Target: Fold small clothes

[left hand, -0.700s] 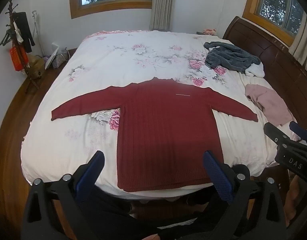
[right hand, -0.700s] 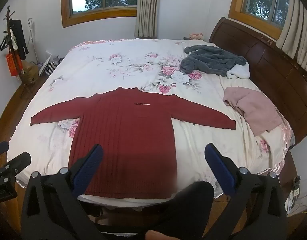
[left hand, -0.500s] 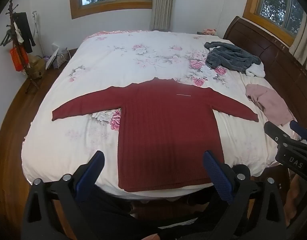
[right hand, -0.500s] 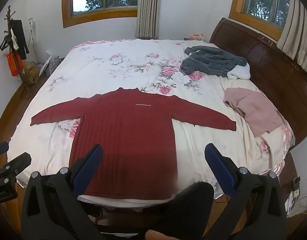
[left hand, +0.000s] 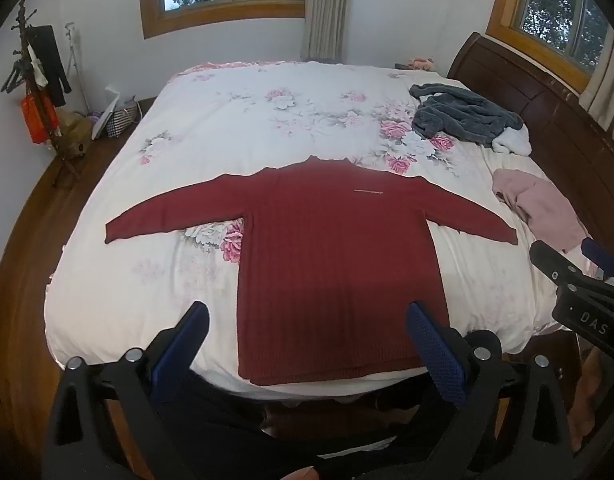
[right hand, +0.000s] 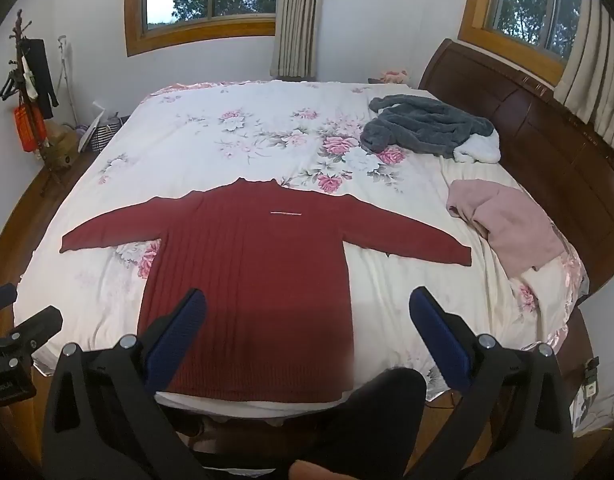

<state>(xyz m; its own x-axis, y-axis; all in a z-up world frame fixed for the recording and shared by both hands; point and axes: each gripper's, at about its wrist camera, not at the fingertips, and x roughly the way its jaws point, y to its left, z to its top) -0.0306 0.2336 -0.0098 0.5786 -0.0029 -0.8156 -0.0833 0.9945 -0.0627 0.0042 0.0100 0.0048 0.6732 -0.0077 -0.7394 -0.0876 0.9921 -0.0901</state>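
Note:
A dark red ribbed sweater (left hand: 335, 256) (right hand: 251, 276) lies flat on the bed with both sleeves spread out and its hem at the near edge. My left gripper (left hand: 307, 316) hangs open above the hem, holding nothing. My right gripper (right hand: 307, 312) is open too, over the sweater's lower right part, also holding nothing. Each gripper shows at the edge of the other's view, the right one (left hand: 579, 280) and the left one (right hand: 11, 328).
The bed's floral white cover (left hand: 267, 120) carries a grey fleece garment (left hand: 463, 116) (right hand: 427, 128) at the far right and a crumpled pink garment (left hand: 543, 208) (right hand: 507, 224) nearer. A dark wooden headboard (right hand: 547, 140) runs along the right. A coat stand (left hand: 39, 92) stands at the left wall.
Both views have shifted very slightly. The sweater lies as before and both grippers stay open.

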